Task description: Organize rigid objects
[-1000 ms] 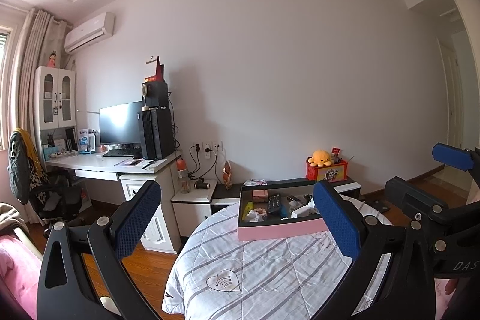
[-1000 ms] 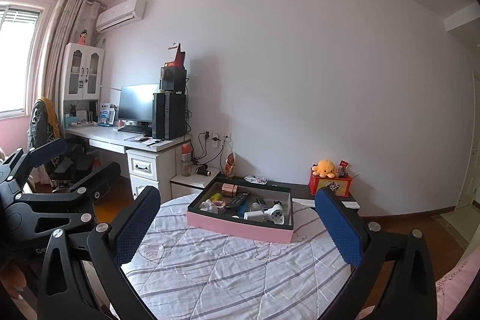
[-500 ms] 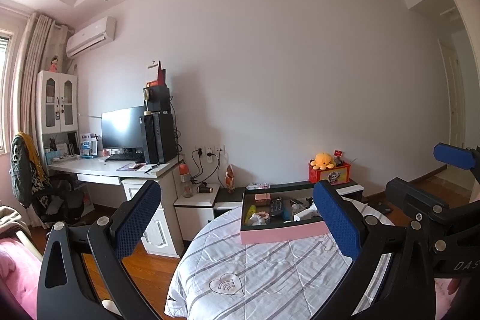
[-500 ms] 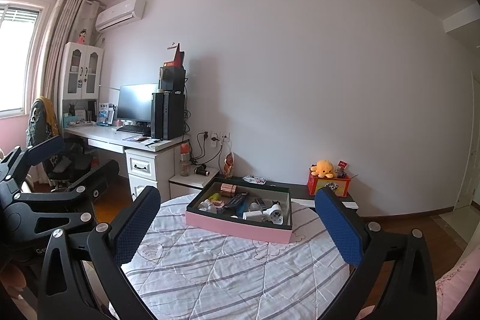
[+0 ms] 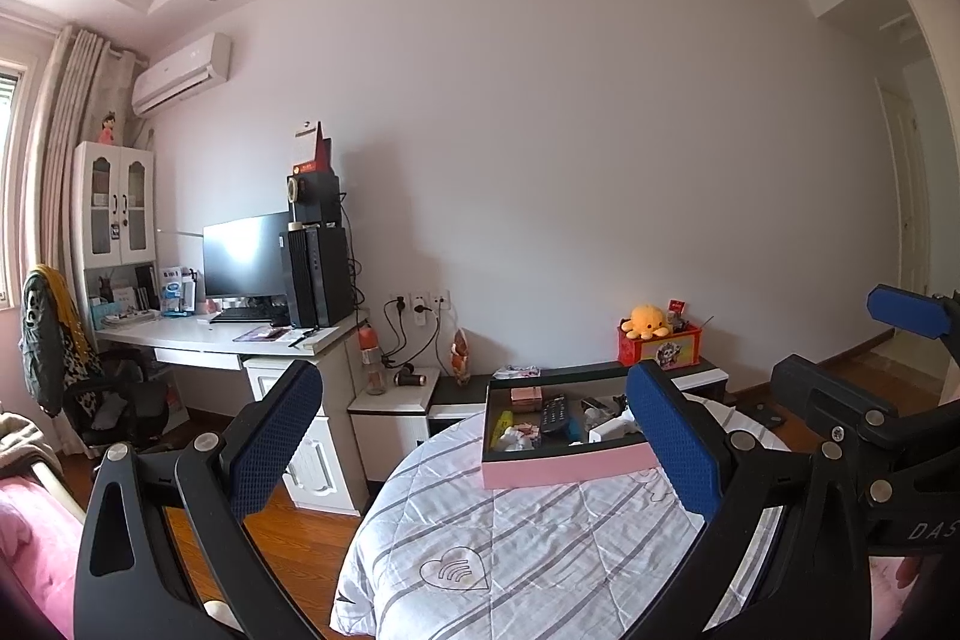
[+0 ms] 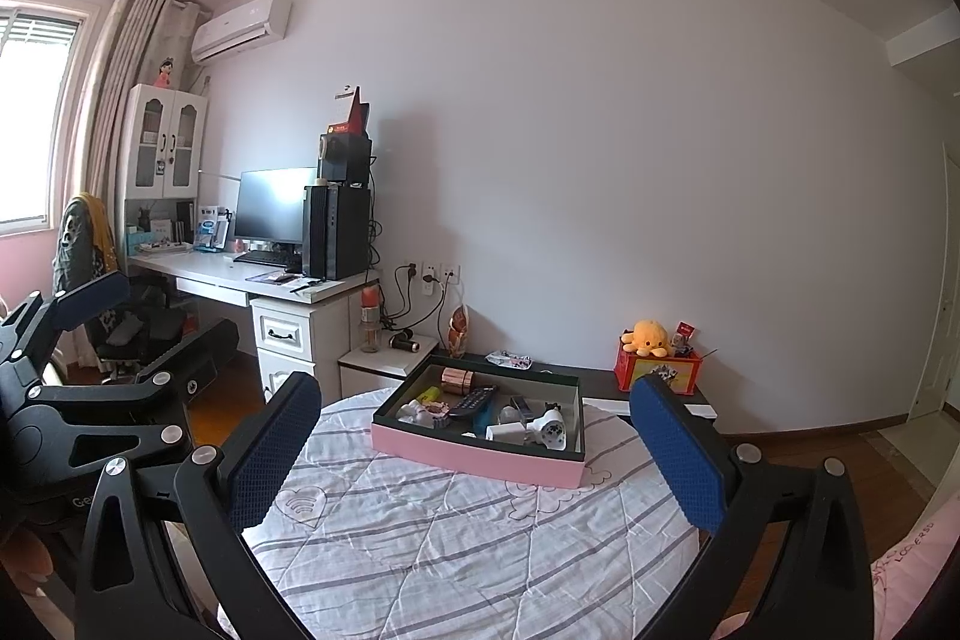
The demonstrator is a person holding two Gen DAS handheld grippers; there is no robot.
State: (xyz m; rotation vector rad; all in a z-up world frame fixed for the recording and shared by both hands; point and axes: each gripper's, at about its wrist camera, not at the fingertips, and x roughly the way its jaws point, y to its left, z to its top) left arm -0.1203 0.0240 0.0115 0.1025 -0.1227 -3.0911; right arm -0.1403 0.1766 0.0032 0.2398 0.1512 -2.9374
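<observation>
A pink-sided box with a dark lining (image 6: 474, 457) (image 5: 564, 469) rests at the far side of a round table covered by a white striped quilt (image 6: 432, 538) (image 5: 516, 544). Inside lie several small rigid items: a black remote (image 6: 473, 400) (image 5: 553, 413), a copper-coloured roll (image 6: 456, 379), a white camera-like gadget (image 6: 552, 429), a yellow piece (image 6: 427, 393). My left gripper (image 5: 474, 451) is open and empty, held well short of the box. My right gripper (image 6: 474, 451) is likewise open and empty, above the near half of the table.
A white desk (image 6: 252, 277) with a monitor (image 6: 273, 205) and a black computer tower (image 6: 336, 232) stands at the left. A low cabinet behind the table carries a red box with a yellow plush (image 6: 651, 349). An office chair (image 5: 90, 388) stands on the wooden floor.
Both views have tilted slightly: the box sits a little lower in the left wrist view and a little higher in the right wrist view. Both grippers stay open and empty.
</observation>
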